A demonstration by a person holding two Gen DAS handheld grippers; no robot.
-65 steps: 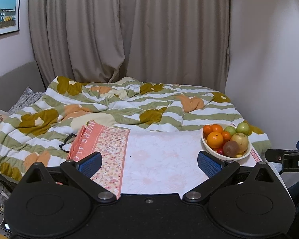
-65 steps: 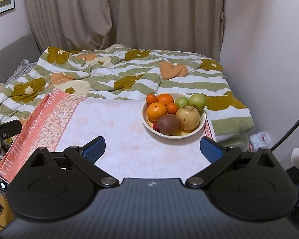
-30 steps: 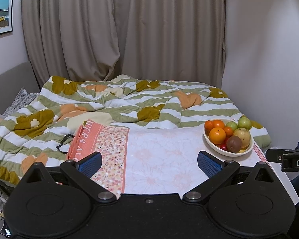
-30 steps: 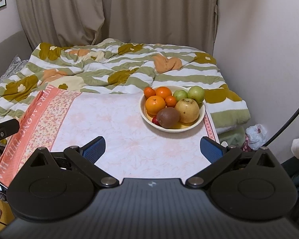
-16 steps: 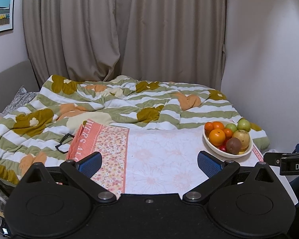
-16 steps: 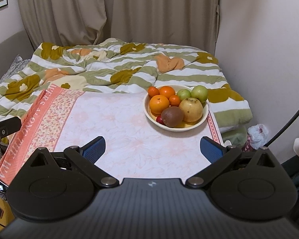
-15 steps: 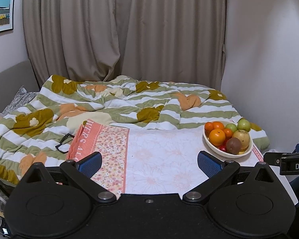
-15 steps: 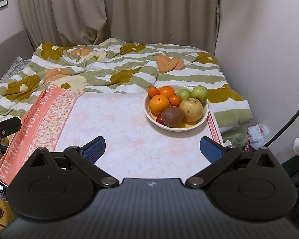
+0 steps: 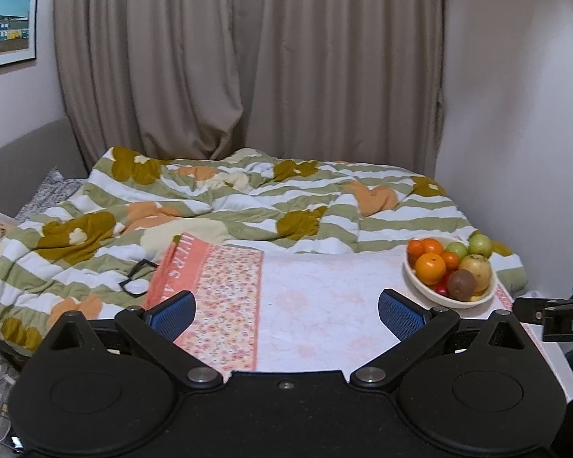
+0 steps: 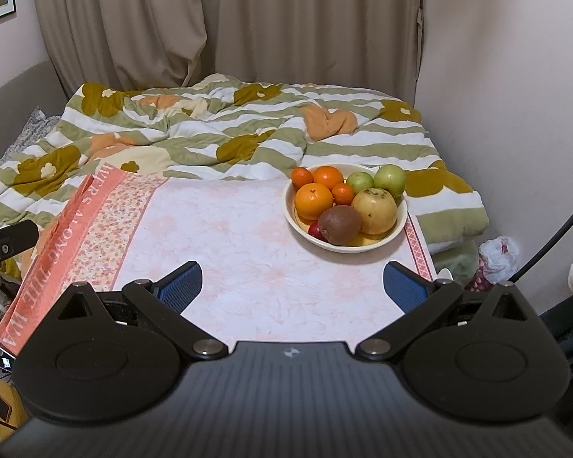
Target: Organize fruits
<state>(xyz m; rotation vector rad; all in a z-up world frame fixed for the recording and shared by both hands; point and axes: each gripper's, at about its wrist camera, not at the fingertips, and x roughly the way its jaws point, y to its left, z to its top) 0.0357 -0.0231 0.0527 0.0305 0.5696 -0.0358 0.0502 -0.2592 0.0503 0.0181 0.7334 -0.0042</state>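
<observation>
1. Two claws, the left claw (image 9: 284,311) and the right claw (image 10: 292,280), hang wide apart over the cloth-covered counter (image 10: 248,252), holding and touching nothing.
2. Ahead of the right claw, the bowl (image 10: 400,225) stands near the counter's far right corner, heaped with oranges (image 10: 314,201), green apples (image 10: 389,178), a pear (image 10: 374,206) and a kiwi (image 10: 339,224).
3. All the fruit lies in the bowl, none on the counter. That fits fruit gathered up or fruit waiting to be sorted out; I cannot tell which.
4. Beyond the counter lie a striped quilt (image 9: 248,206) and glasses (image 9: 135,278).
</observation>
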